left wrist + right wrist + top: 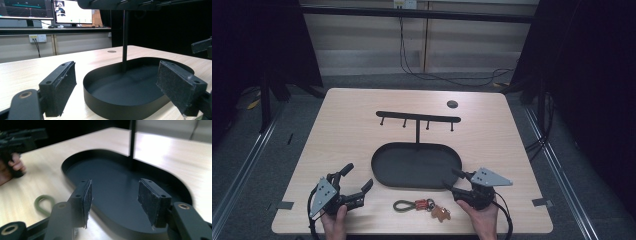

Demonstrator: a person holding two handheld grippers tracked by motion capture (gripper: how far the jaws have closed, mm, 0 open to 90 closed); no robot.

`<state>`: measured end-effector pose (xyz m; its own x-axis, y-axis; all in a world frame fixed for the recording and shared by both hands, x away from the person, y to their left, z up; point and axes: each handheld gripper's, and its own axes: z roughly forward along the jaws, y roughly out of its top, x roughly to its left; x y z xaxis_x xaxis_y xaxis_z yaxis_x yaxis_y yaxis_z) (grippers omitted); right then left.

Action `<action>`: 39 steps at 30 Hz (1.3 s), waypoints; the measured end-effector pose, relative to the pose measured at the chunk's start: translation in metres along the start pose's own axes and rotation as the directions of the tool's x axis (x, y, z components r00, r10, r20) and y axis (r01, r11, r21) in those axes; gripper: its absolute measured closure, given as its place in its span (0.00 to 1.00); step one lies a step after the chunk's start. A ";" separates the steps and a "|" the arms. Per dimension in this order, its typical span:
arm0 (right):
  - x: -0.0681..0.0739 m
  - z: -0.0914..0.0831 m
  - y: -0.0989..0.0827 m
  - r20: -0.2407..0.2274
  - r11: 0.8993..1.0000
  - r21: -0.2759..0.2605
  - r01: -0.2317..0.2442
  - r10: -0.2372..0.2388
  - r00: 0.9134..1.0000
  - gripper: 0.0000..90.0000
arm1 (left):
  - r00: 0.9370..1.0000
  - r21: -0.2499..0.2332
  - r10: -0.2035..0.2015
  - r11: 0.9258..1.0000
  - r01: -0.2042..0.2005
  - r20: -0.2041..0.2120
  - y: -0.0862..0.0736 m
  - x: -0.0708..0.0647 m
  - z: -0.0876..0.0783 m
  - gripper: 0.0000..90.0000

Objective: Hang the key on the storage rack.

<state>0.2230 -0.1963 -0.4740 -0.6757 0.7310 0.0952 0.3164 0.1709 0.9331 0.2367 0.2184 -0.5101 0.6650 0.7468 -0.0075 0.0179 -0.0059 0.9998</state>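
A keychain (422, 205) with a green loop is seen lying on the counter (342, 125) near its front edge, just in front of the black oval tray (384, 170) of the hook stand (417, 119). The left claw (358, 180) is held spread wide, with nothing between its pads. The right claw (450, 179) is partly spread, nothing gripped, just right of the keychain.
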 end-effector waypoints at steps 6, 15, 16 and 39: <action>0.009 0.010 0.010 -0.081 0.997 0.066 0.031 -0.026 0.996 0.60 | 1.000 0.000 0.000 1.000 0.000 0.000 0.000 0.000 0.000 0.17; 0.024 0.029 0.026 -0.159 0.985 0.164 0.063 -0.037 0.987 0.71 | 1.000 0.000 0.000 1.000 0.000 0.000 0.000 0.000 0.000 0.17; 0.025 0.030 0.027 -0.167 0.982 0.175 0.069 -0.040 0.985 0.71 | 1.000 0.000 0.000 1.000 0.000 0.000 0.000 0.000 0.000 0.17; 0.057 0.095 0.034 -0.426 0.816 0.492 0.302 -0.077 0.902 0.88 | 1.000 0.000 0.000 1.000 0.000 0.000 0.000 0.000 0.000 0.17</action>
<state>0.2585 -0.0857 -0.4699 -0.9171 0.3645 0.1615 0.3817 0.6855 0.6200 0.2367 0.2184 -0.5101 0.6648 0.7469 -0.0076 0.0182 -0.0060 0.9998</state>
